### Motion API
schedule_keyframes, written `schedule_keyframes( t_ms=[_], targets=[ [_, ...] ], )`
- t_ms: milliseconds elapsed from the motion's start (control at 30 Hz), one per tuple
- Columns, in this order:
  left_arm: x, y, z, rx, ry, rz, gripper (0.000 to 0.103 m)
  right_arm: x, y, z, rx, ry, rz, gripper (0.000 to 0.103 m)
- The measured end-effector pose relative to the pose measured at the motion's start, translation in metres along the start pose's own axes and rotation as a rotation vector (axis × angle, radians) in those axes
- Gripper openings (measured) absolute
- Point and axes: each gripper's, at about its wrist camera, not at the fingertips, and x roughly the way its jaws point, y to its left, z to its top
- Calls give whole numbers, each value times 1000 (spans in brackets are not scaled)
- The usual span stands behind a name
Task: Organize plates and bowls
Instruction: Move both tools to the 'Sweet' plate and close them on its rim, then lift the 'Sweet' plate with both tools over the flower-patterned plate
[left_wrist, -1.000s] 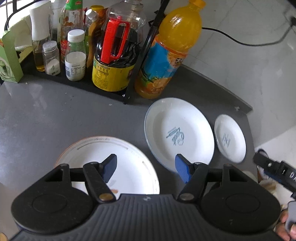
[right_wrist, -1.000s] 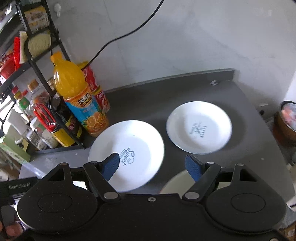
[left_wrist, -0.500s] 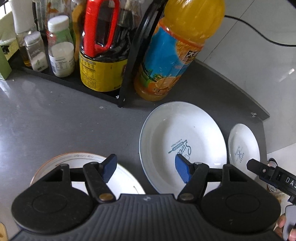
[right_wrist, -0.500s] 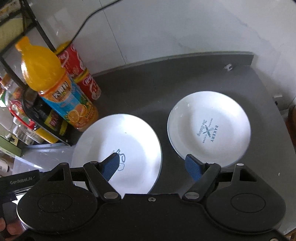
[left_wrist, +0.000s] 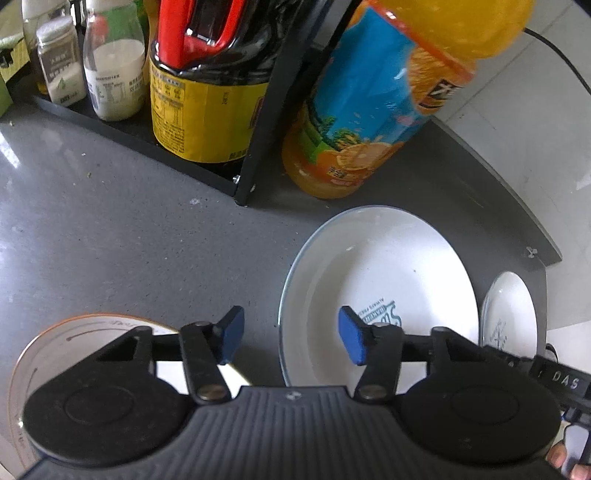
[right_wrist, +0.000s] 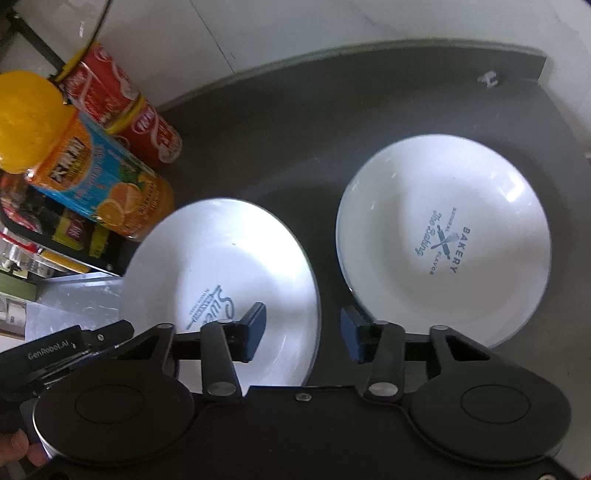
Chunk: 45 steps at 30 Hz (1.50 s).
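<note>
The big white plate (left_wrist: 376, 280) with blue lettering lies flat on the dark grey desk (left_wrist: 110, 236), just in front of the orange juice bottle (left_wrist: 373, 99). My left claw (left_wrist: 291, 338) hangs over its near left edge, spread wide and holding nothing, one blue pad over the plate and the other over bare desk. To the right of that plate, close beside it but not touching, lies a smaller white plate (right_wrist: 443, 236) printed with a bakery mark. My right claw (right_wrist: 303, 334) hovers above the gap between the two, also spread and empty, its left pad over the big plate's rim. A third plate with an orange rim (left_wrist: 92, 332) sits at the near left, partly hidden under my left claw's body. Behind the juice bottle stand two red cans (right_wrist: 122, 110) against the white wall. A black rack (left_wrist: 255, 162) to the left holds a dark sauce jug (left_wrist: 207, 92) with a red handle and small white jars (left_wrist: 114, 74).
</note>
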Motion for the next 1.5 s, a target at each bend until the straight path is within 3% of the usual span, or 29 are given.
schedule_keyframes(
  t_ms=[300,633,1000,1500],
  targets=[
    [24,9,11,-75,30,8,27,21,-4,9,19,61,21,33],
    [40,6,9,-126,48,-27,15,43,-7,12,37,103,34,20],
    [31,2,6,-101,15,-34,12,37,-11,12,8,70,61,13],
    [0,3,3,-106,-28,-17,8,4,-12,7,-17,-27,180,7]
  ],
)
